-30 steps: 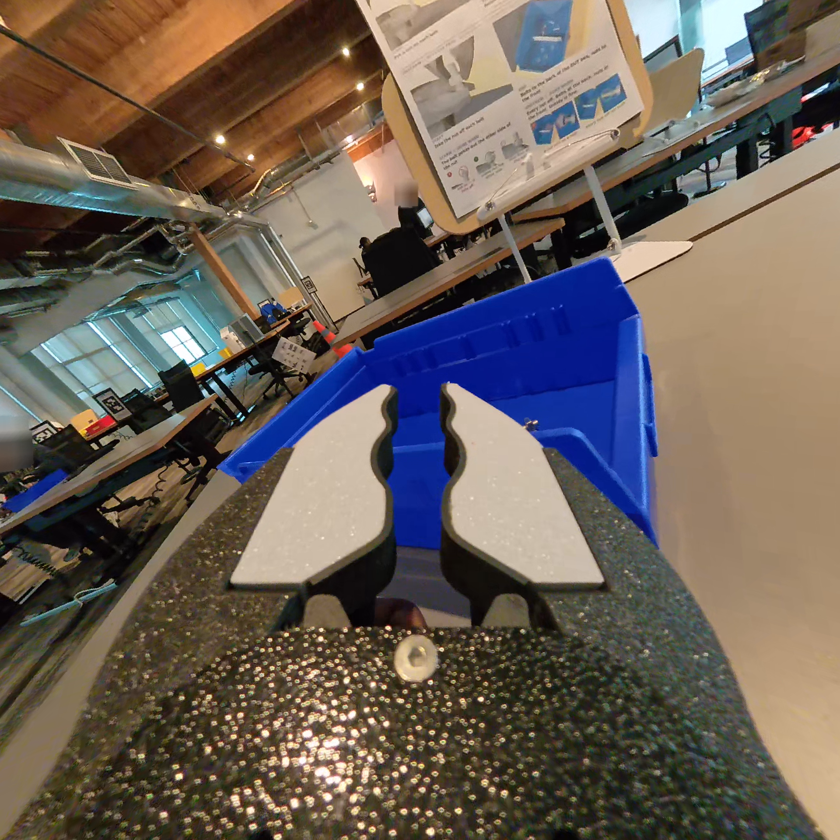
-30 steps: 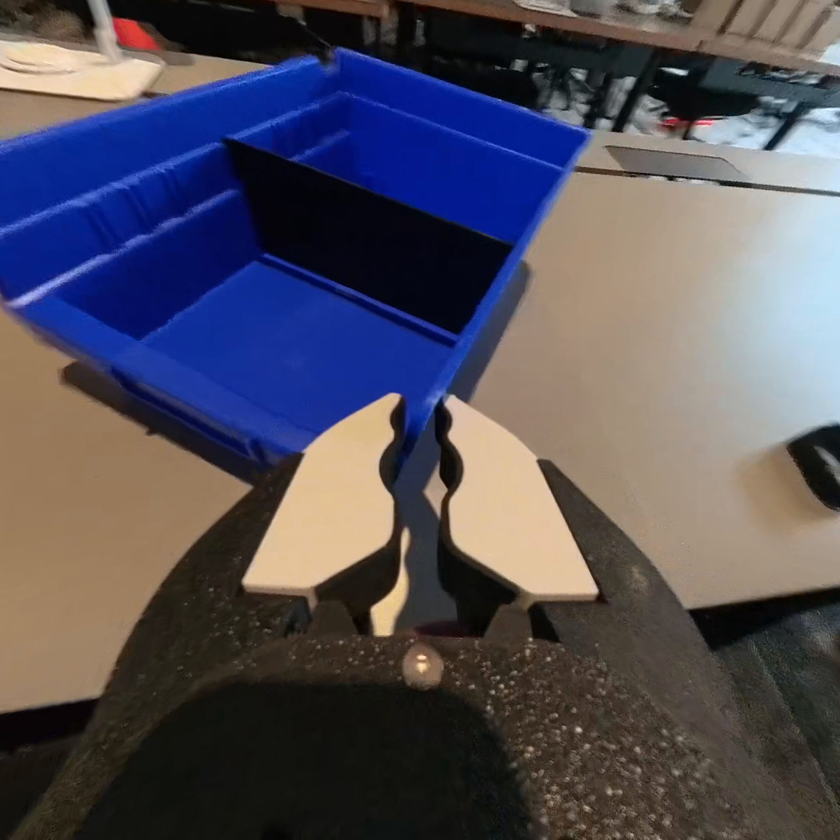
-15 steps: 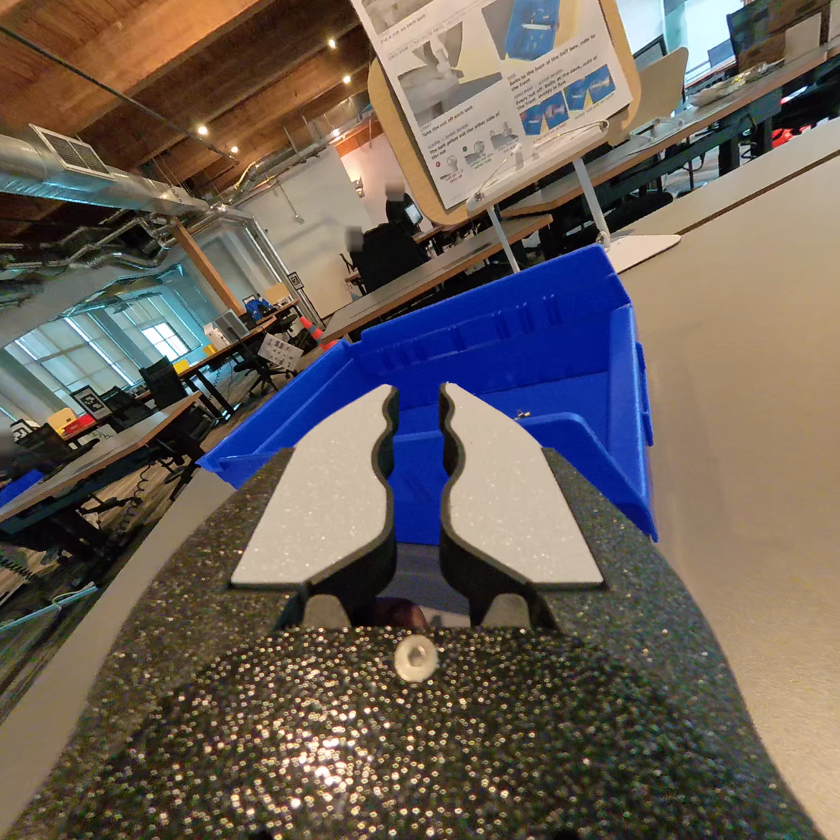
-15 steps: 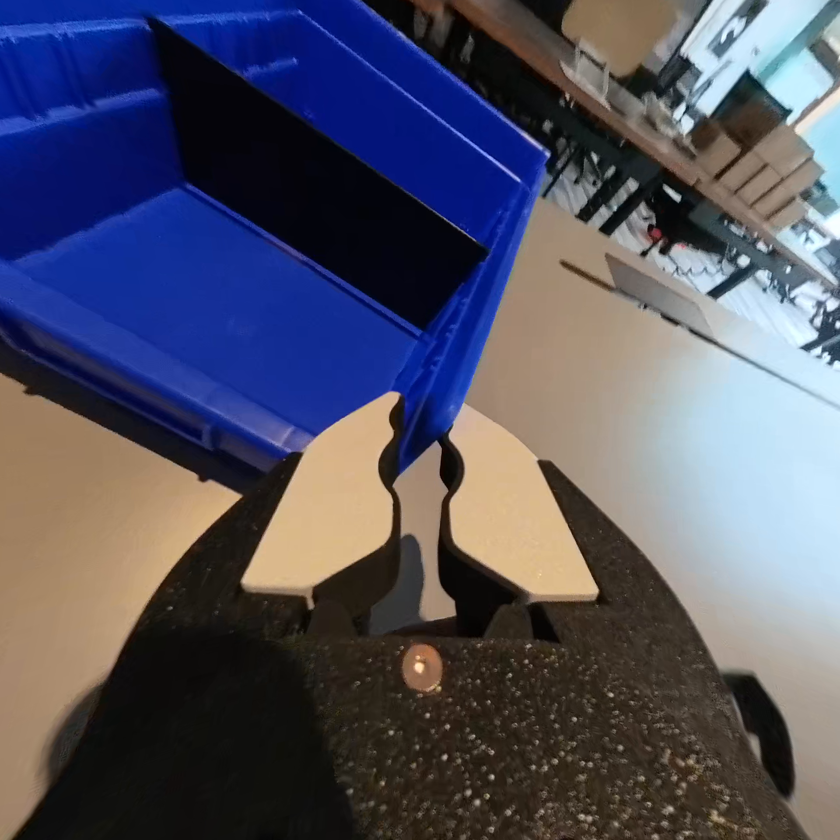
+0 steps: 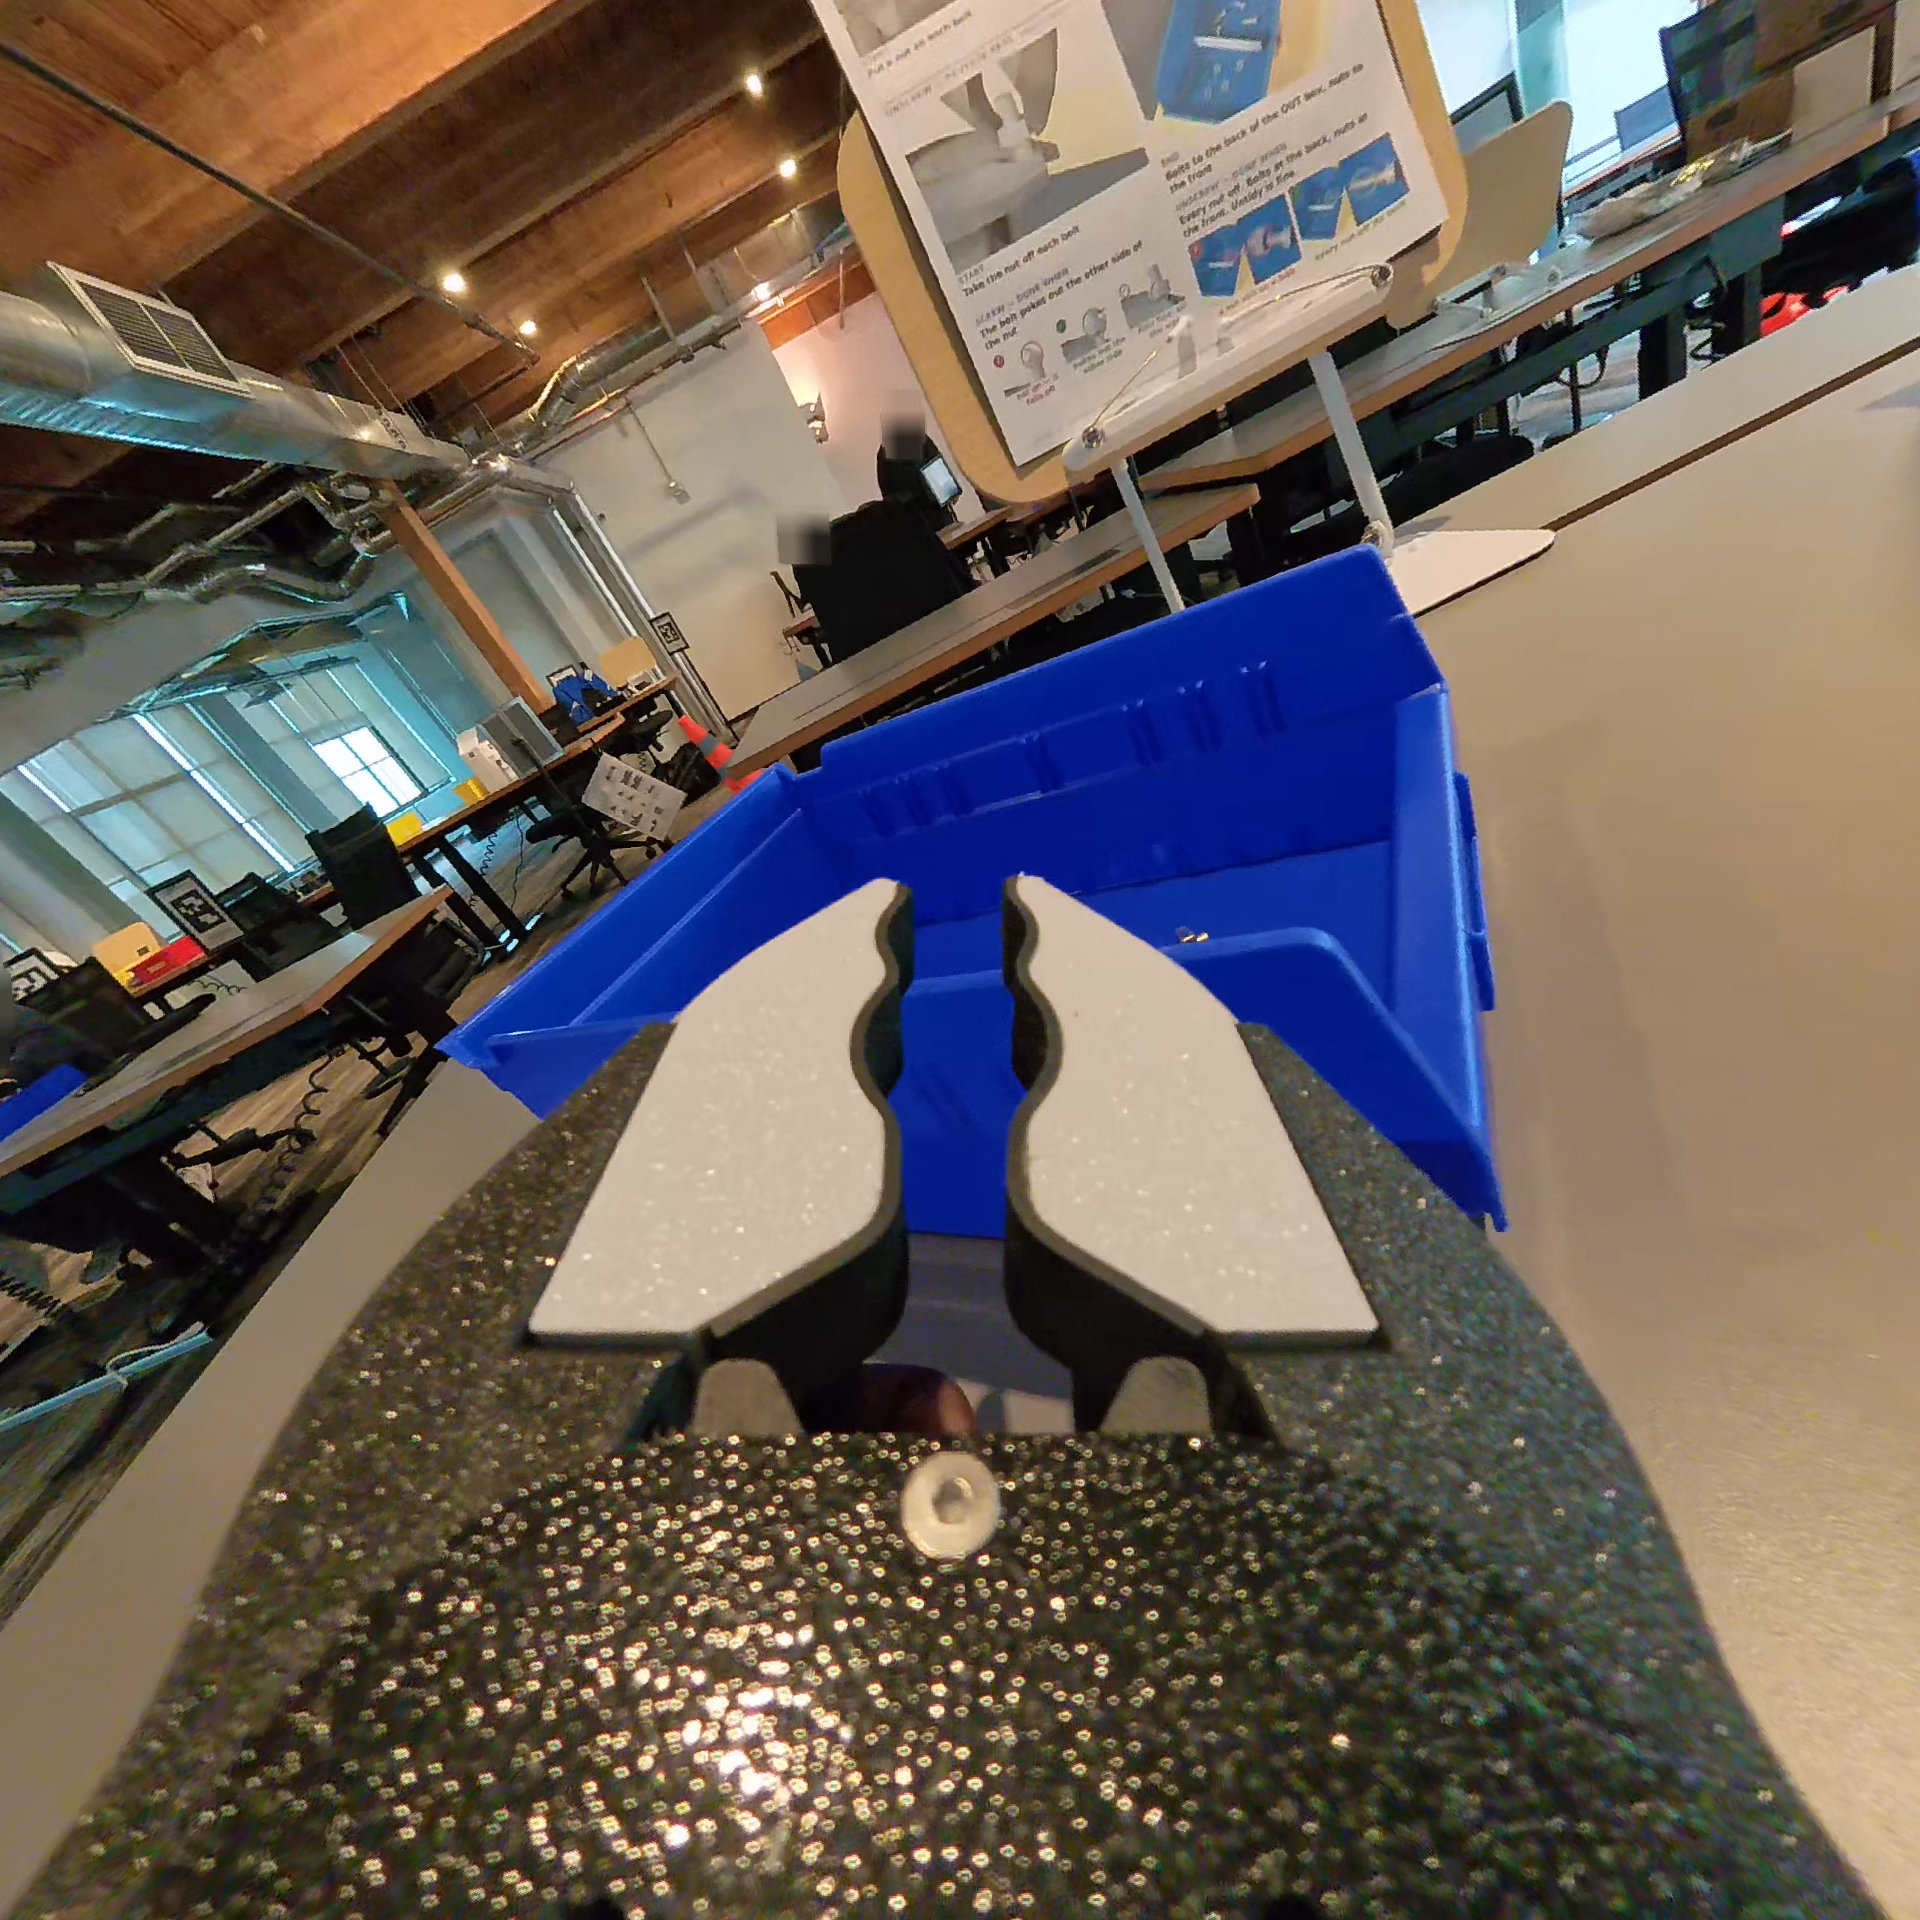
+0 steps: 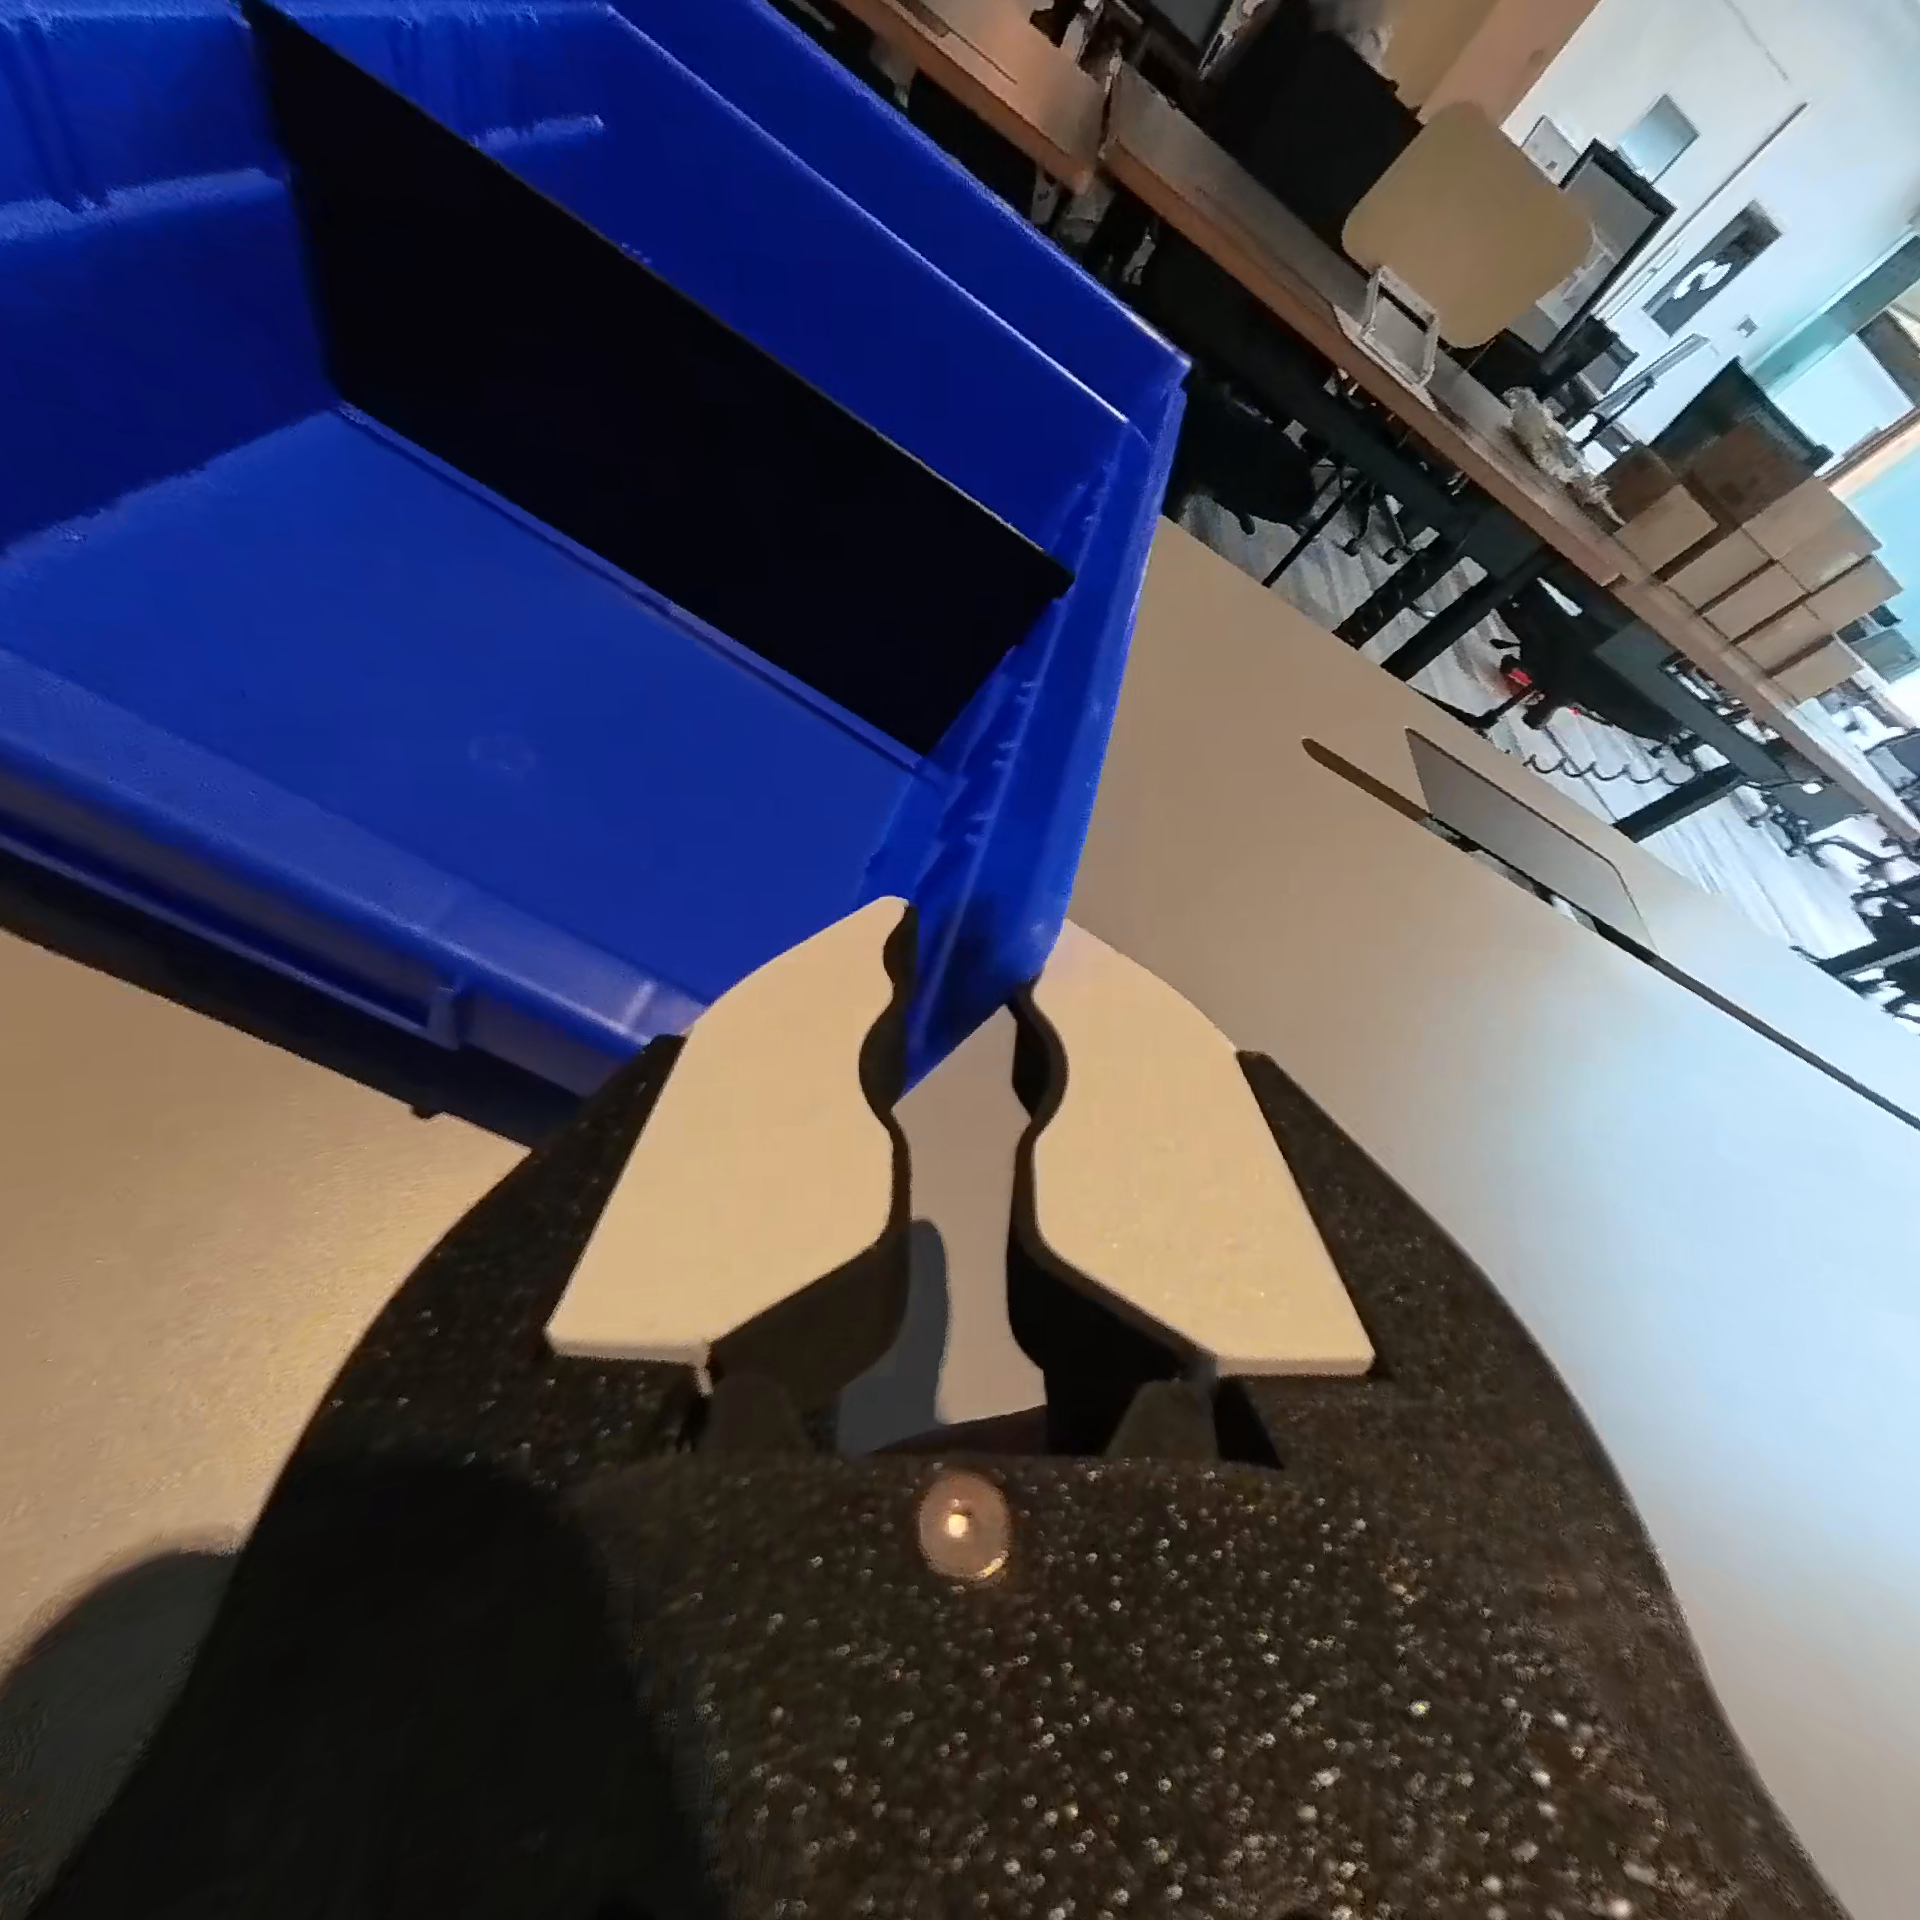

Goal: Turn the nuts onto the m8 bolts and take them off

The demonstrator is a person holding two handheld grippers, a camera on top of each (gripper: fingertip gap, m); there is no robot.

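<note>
Left gripper [image 5: 956,914]: it sits low by the near end of the blue bin [image 5: 1143,831]; its jaws have a small gap and hold nothing.
Right gripper [image 6: 961,956]: it is at the bin's near corner [image 6: 997,831] — the jaws are a little apart, and the corner wall shows in the gap. It is too hard to tell if they touch it.
Blue bin: it rests on the grey table [image 5: 1662,935]. A black divider [image 6: 644,457] splits it in two.
Nuts and bolts: one tiny shiny metal bit [image 5: 1188,934] peeks over the bin's front wall — too small to tell what it is.
Sign board [image 5: 1143,208]: it stands on the table behind the bin.
</note>
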